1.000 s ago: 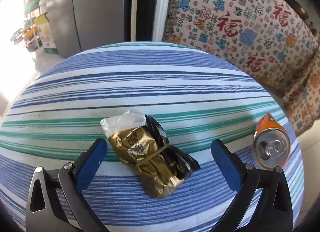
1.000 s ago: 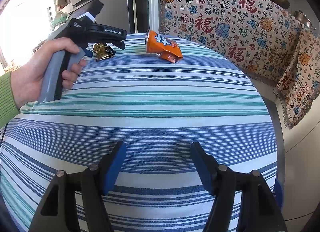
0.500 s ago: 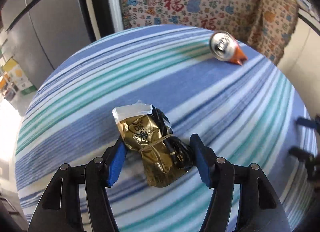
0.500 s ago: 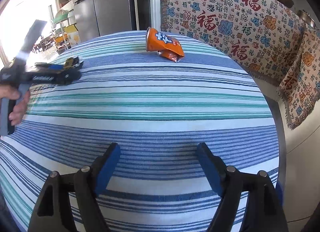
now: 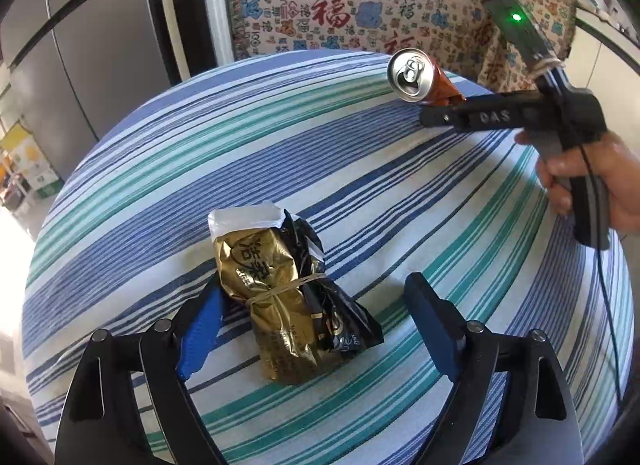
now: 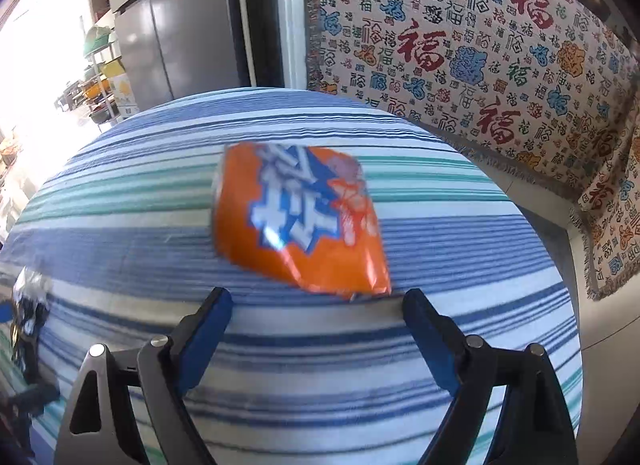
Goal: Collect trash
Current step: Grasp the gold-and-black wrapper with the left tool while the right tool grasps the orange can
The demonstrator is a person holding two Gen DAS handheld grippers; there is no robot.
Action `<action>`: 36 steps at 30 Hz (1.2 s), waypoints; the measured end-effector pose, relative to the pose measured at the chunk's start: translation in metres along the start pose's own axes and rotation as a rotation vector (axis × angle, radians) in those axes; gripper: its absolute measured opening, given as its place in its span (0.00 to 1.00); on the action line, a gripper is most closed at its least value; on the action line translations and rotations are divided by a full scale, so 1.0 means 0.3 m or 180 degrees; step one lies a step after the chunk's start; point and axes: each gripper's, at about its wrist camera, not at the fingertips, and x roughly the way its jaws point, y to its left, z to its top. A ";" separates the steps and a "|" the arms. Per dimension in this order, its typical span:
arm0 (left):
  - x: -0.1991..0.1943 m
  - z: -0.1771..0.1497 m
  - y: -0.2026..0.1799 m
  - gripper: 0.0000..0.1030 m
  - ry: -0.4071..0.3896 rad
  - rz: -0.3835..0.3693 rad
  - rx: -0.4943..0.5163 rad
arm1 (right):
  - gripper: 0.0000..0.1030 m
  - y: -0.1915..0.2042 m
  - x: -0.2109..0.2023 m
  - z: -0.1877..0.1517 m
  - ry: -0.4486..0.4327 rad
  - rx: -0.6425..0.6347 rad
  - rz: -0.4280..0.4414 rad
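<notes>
We've got the left tongs (image 5: pixel 316 329) over the striped surface (image 5: pixel 160 185), tips down by the gold-and-black wrapper bundle (image 5: pixel 280 297), which lies flat w/ a rubber band round its middle and a white torn end pointing away from us. Left blue pad (image 5: pixel 200 333) sits right against the bundle's edge; the right-hand pad stands clear of it, so nothing's clamped, and the jaws are opening. Across the surface, near its far edge, we see the crushed orange soda can (image 5: pixel 416 79) lying on its side, silver top facing us. The right tongs are just beside it in the left-wrist view, held in a hand (image 5: pixel 592 181) on a pistol grip, green light on the back. Switching to the right-wrist view: right tongs (image 6: pixel 316 317) spread wide and opening too, the orange can (image 6: pixel 300 217) right in front of the tips, blurred, its crumpled end close to the right-hand pad; we can't tell if it touches, but it isn't gripped. Patterned throw (image 6: pixel 480 65) w/ red characters hangs behind, steel fridge (image 6: pixel 180 33) to the left.
</notes>
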 end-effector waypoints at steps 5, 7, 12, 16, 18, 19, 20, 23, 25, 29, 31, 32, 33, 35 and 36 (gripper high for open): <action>0.005 0.002 -0.001 0.89 0.0009 -0.0019 0.0037 | 0.35 0.007 0.000 0.024 -0.0083 -0.0009 -0.0078; 0.006 0.002 -0.005 0.89 0.0011 -0.0013 0.0042 | 0.35 0.030 -0.023 -0.014 -0.0120 -0.0071 -0.0074; -0.003 -0.011 -0.015 0.89 0.0011 0.0005 0.0017 | 0.35 0.091 -0.150 -0.180 -0.0115 -0.0095 -0.0002; -0.030 -0.050 -0.037 0.89 0.0035 -0.0021 0.0036 | 0.35 0.136 -0.297 -0.363 -0.0111 0.0000 0.0011; -0.047 -0.071 -0.053 0.90 0.0042 -0.0037 0.0069 | 0.37 0.150 -0.345 -0.418 -0.0127 0.0085 0.0109; -0.054 -0.081 -0.057 0.90 0.0049 -0.0040 0.0079 | 0.39 0.152 -0.361 -0.437 -0.0136 0.0140 0.0182; -0.061 -0.088 -0.058 0.90 0.0065 -0.0044 0.0080 | 0.52 0.150 -0.375 -0.454 -0.0146 0.0216 0.0281; -0.084 -0.103 -0.040 0.90 0.0159 -0.0081 0.0030 | 0.75 0.131 -0.392 -0.476 -0.0108 0.0386 0.0322; -0.108 -0.114 -0.011 0.90 0.0169 -0.0213 -0.0116 | 0.75 0.125 -0.406 -0.470 -0.0072 0.0466 0.0297; -0.139 -0.106 0.057 0.90 0.0077 -0.0423 -0.0369 | 0.90 0.145 -0.459 -0.426 -0.0217 0.0539 0.0153; -0.137 -0.094 0.077 0.90 0.0049 -0.0491 -0.0441 | 0.96 0.174 -0.467 -0.392 -0.0264 0.0544 0.0091; -0.131 -0.090 0.080 0.90 0.0062 -0.0536 -0.0476 | 1.00 0.192 -0.464 -0.371 -0.0270 0.0545 0.0053; -0.124 -0.088 0.079 0.90 0.0086 -0.0562 -0.0503 | 1.00 0.206 -0.458 -0.352 -0.0248 0.0536 0.0013; -0.110 -0.085 0.065 0.90 0.0124 -0.0537 -0.0481 | 1.00 0.238 -0.423 -0.314 -0.0098 0.0509 -0.0087; -0.104 -0.082 0.057 0.90 0.0132 -0.0493 -0.0446 | 1.00 0.245 -0.404 -0.300 -0.0021 0.0525 -0.0142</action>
